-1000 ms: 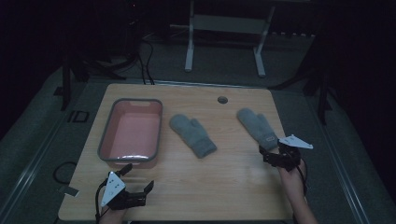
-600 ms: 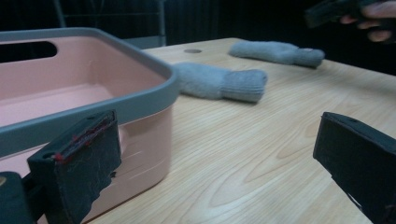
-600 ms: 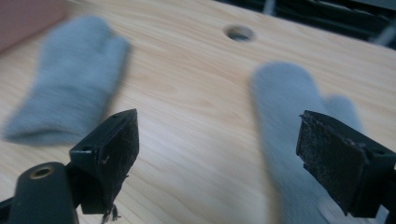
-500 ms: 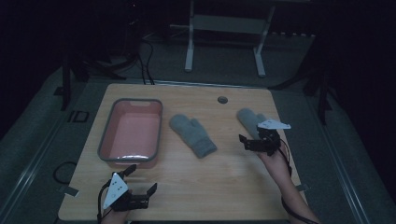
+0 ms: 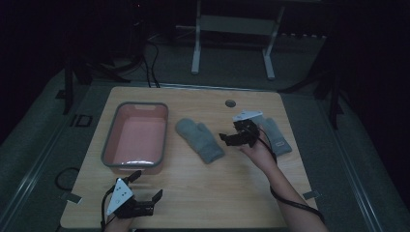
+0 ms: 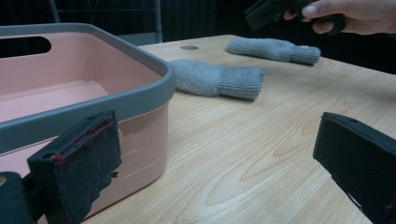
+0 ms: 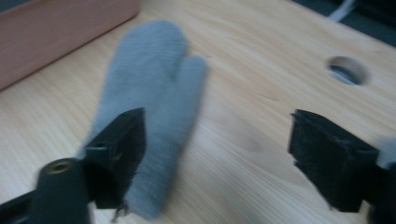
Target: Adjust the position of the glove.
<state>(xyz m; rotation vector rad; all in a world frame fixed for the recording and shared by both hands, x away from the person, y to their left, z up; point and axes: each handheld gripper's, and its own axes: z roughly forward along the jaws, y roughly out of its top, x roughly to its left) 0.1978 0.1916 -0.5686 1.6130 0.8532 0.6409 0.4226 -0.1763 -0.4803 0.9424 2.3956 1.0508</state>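
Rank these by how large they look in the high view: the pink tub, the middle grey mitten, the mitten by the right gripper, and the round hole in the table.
1. pink tub
2. middle mitten
3. right-hand mitten, though the right gripper hides part of it, so it may match the other mitten
4. table hole
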